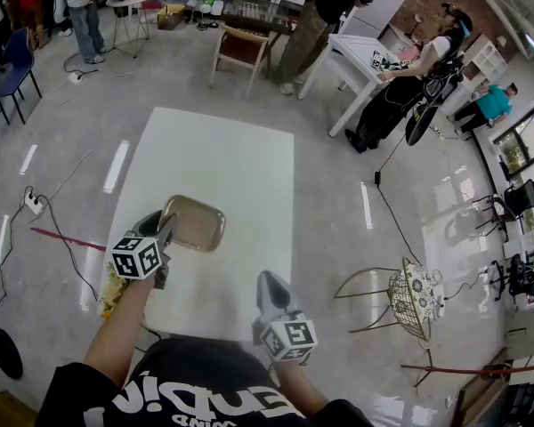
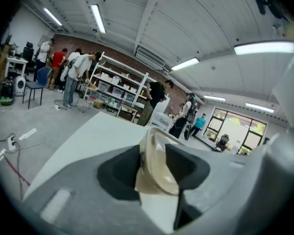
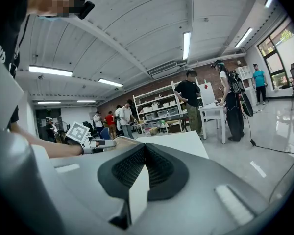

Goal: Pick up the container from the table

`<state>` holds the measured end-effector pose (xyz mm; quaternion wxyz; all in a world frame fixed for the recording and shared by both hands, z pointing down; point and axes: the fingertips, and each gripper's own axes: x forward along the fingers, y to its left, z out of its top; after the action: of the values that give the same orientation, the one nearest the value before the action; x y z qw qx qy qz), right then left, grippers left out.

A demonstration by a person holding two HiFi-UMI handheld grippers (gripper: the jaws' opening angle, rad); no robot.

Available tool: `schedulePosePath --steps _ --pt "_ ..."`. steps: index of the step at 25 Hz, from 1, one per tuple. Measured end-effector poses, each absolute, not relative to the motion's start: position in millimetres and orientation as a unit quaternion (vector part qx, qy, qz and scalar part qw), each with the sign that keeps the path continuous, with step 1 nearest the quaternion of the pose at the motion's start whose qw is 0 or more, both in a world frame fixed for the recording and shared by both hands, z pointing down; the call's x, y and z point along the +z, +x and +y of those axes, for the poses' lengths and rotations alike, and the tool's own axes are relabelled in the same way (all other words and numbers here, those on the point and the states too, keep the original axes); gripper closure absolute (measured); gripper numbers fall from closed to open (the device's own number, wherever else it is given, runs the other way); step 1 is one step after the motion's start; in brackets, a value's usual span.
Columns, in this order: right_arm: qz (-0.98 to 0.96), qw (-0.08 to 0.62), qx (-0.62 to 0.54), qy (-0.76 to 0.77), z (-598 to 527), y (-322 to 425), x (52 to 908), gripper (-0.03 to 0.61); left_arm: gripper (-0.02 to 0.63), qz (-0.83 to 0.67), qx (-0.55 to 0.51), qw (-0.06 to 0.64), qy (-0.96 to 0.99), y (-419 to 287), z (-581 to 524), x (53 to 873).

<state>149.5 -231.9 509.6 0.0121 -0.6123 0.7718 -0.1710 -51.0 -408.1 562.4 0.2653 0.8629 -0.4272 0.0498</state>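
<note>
The container (image 1: 194, 223) is a shallow tan tray with rounded corners, held up over the near left part of the white table (image 1: 222, 149). My left gripper (image 1: 166, 231) is shut on its near rim. In the left gripper view the two dark pads pinch the thin beige rim of the container (image 2: 159, 168) edge-on, with the left gripper (image 2: 155, 153) raised above the tabletop. My right gripper (image 1: 269, 281) hovers over the table's near edge, to the right of the tray. The right gripper (image 3: 144, 153) is shut with nothing in it, and the left gripper (image 3: 88, 142) shows at the left of its view.
A wire chair (image 1: 411, 294) stands on the floor right of the table. A wooden chair (image 1: 242, 50) and a second white table (image 1: 356, 56) lie beyond the far end, with people around. Cables and a power strip (image 1: 34, 205) lie on the floor at left.
</note>
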Motion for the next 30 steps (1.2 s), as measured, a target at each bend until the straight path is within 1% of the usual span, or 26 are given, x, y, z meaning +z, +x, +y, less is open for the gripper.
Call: schedulePosePath --steps 10,20,30 --pt "0.782 0.013 -0.168 -0.600 -214 159 508 0.578 0.448 -0.416 0.009 0.209 0.885 -38 -357 489" --pt "0.811 0.014 -0.182 -0.556 -202 159 514 0.578 0.448 -0.437 0.005 0.217 0.873 -33 -301 479" --pt "0.822 0.012 -0.197 -0.534 -195 143 528 0.578 0.448 -0.457 -0.001 0.219 0.862 -56 -271 466"
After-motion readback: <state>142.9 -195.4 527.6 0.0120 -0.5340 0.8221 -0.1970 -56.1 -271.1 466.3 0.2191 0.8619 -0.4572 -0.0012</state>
